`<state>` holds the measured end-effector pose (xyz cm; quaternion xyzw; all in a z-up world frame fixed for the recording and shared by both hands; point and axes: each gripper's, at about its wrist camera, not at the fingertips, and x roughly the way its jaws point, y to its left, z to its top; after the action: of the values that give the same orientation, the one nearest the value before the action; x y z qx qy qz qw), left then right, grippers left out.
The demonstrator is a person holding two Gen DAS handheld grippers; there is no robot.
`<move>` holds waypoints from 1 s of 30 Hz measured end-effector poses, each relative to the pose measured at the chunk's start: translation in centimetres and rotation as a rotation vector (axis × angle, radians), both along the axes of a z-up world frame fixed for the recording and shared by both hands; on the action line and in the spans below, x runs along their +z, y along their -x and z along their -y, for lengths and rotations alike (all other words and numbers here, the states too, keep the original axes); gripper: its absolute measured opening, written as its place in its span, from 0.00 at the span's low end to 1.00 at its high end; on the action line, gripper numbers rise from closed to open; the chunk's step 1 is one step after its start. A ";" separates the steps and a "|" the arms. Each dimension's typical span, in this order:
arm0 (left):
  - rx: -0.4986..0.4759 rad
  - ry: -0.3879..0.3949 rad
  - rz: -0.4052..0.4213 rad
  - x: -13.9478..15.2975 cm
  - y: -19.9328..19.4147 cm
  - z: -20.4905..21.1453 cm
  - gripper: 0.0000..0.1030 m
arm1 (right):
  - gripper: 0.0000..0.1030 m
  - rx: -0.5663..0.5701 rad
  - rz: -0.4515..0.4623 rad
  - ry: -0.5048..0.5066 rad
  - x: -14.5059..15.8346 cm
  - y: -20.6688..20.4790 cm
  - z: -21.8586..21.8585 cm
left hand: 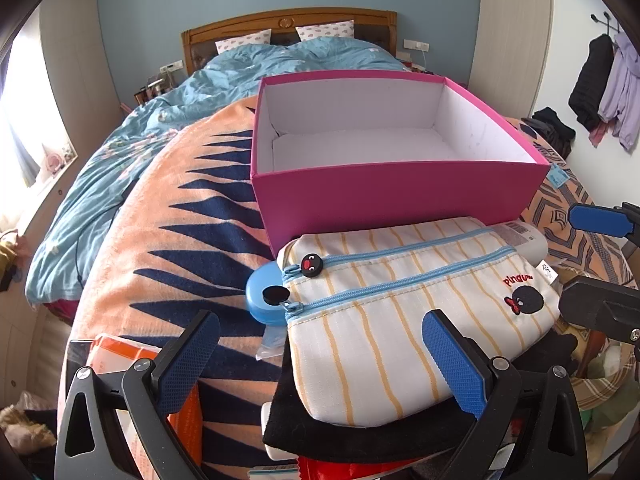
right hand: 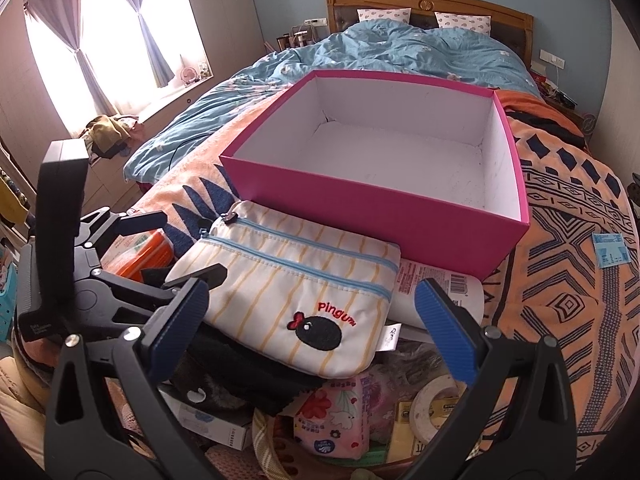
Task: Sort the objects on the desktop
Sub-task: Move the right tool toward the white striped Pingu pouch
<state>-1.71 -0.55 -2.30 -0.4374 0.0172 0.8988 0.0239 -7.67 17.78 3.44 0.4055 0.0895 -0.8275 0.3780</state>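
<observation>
The pink box sits open on the orange blanket, its white cardboard inside bare and roomy. The striped cloth pouch, soft and flat, lies against its near wall atop a pile. The left gripper and the right gripper hover over the pouch, jaws spread wide, gripping nothing.
</observation>
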 end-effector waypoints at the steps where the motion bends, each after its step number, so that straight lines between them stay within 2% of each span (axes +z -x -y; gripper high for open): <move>1: 0.000 -0.001 0.002 -0.1 0.0 0.0 1.00 | 1.00 0.000 0.002 -0.001 0.0 0.0 0.1; 19: -0.009 -0.017 0.036 -0.6 0.5 0.0 1.00 | 1.00 0.031 0.017 -0.094 -0.7 1.0 1.2; 30: -0.029 -0.102 0.122 -1.4 1.7 1.1 1.00 | 0.98 0.065 0.119 -0.134 -1.5 3.1 1.8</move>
<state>-3.44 -1.62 -3.68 -0.4892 -0.0239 0.8698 0.0603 -10.82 15.95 1.97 0.4752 0.1352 -0.7814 0.3812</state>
